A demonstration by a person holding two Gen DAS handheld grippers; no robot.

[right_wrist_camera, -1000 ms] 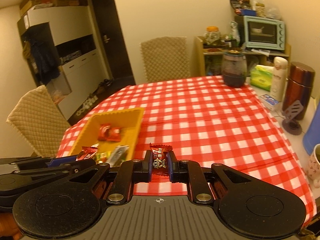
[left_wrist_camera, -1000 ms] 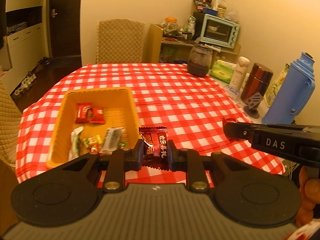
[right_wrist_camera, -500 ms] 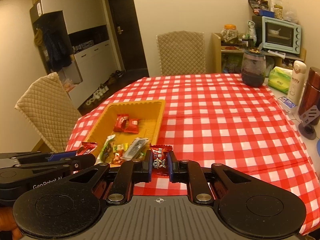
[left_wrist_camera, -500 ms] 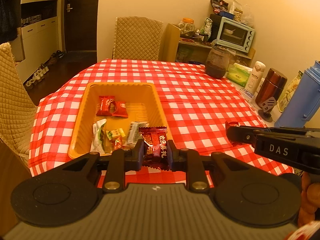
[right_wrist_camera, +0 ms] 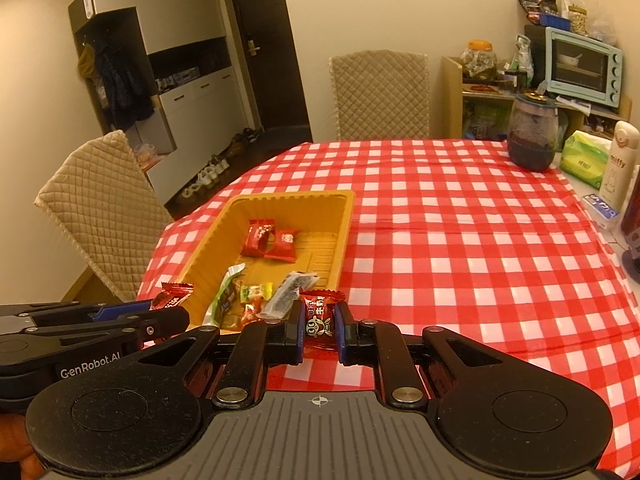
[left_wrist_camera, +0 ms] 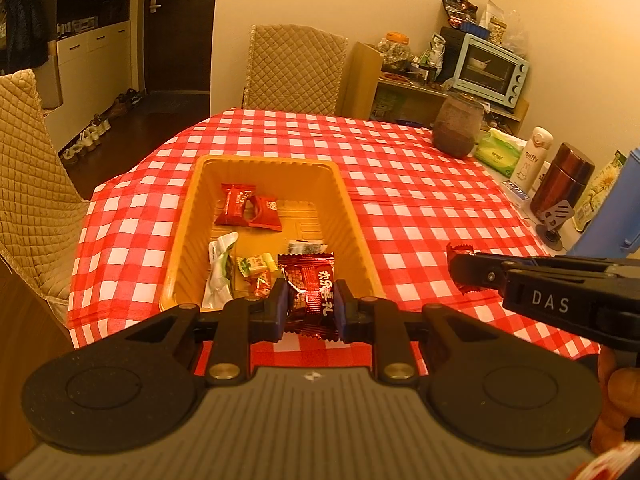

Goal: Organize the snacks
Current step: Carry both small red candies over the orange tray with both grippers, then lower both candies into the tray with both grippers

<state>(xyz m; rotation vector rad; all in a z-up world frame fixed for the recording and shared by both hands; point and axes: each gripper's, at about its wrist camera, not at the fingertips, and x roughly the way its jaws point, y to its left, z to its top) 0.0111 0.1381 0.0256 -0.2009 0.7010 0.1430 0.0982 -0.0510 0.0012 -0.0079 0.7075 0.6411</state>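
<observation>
the fingers of the left gripper are clenched on a dark red foil candy packet with white lettering, held just above the near end of the yellow plastic ridged tray. the fingers of the right gripper are clenched on a smaller bright red candy wrapper with a cartoon face, hanging near the tray's near right corner, over the red and white checked cloth on the desk.

inside the tray lie two red packets toward the middle, a white and green sachet, a small yellow-green sweet and a grey dark-printed packet at the near end.

judging by this, the sorting is far along: several snacks sit in the tray, and the two held ones are not yet dropped in. no other loose snack shows on the cloth. what seems left is to bring each packet over the tray and let go.
</observation>
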